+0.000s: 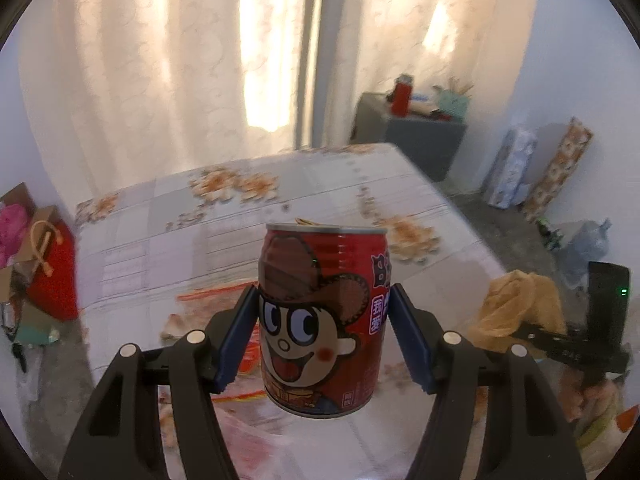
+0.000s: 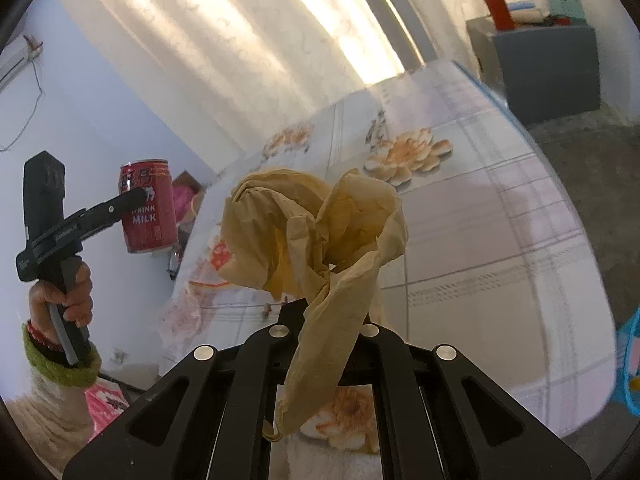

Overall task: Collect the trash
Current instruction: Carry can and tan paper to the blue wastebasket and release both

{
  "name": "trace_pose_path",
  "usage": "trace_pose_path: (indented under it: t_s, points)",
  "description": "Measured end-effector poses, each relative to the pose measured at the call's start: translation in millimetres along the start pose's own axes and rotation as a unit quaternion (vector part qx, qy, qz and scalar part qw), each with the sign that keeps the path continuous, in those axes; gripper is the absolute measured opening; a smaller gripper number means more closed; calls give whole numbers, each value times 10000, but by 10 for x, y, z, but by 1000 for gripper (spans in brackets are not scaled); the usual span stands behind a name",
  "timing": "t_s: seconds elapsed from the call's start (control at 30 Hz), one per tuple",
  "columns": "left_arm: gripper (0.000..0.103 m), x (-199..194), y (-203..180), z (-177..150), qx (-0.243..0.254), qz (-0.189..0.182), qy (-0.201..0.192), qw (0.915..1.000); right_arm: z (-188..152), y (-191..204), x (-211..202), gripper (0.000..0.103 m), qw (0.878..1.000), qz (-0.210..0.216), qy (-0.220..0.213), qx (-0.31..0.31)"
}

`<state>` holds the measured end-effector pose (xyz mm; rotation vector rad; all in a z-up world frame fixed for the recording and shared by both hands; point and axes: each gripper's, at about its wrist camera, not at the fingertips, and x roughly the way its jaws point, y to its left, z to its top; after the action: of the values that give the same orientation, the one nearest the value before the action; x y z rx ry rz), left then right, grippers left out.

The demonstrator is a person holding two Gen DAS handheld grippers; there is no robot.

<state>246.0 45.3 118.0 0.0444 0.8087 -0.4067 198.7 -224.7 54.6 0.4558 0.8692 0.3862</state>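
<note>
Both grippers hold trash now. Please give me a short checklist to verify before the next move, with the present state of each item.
1. Left gripper shut on the red cartoon milk can: ok.
2. Can upright: ok.
3. Right gripper shut on the crumpled yellow-brown paper: ok.
4. Both items lifted off the floral-cloth table: ok.
5. Paper's hanging tail secure: cannot tell.
6. Trash bin located: cannot tell.

Below my claws a table (image 2: 500,216) wears a glossy floral cloth (image 1: 224,236); beyond it, a grey cabinet (image 2: 552,68) carries a red flask (image 2: 498,8).
</note>
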Motion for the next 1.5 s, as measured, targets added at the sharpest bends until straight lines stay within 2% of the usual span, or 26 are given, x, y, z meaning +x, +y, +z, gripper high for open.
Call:
trace_pose_path:
  t_s: [0.2, 0.37, 0.63, 0.87, 0.97, 1.1, 1.33, 1.5]
  points:
    - [64, -115, -475, 13, 217, -547, -201, 9981, -87, -143, -499, 4, 9992, -132, -349, 161]
    - [64, 2, -1073, 38, 494, -1208, -96, 9914, -183, -408, -1020, 4, 9955, -438, -737, 404]
    - [64, 346, -2188, 67, 917, -2199, 280, 9708, -440, -1063, -1816, 4, 9790, -1208, -1303, 1001]
    - [64, 740, -3097, 7, 1142, -2832, 725, 9495, -848, -1863, -2241, 4, 9518, -1915, -1492, 1875]
    - [64, 947, -3513, -95, 1285, -2959, 949, 9418, -976, -2119, -2321, 4, 9397, -2221, -1484, 2136]
    - [64, 1328, -4018, -255, 1398, -2985, 1396, 9338, -1152, -2561, -2300, 4, 9261, -2195, -1472, 2693]
    - [64, 2179, -4842, -652, 1592, -2735, 2232, 9220, -1349, -3223, -2032, 4, 9101, -2229, -1062, 3328]
    - [64, 2783, -5187, -896, 1461, -2548, 2688, 9173, -1510, -3658, -1874, 4, 8957, -2172, -791, 3799]
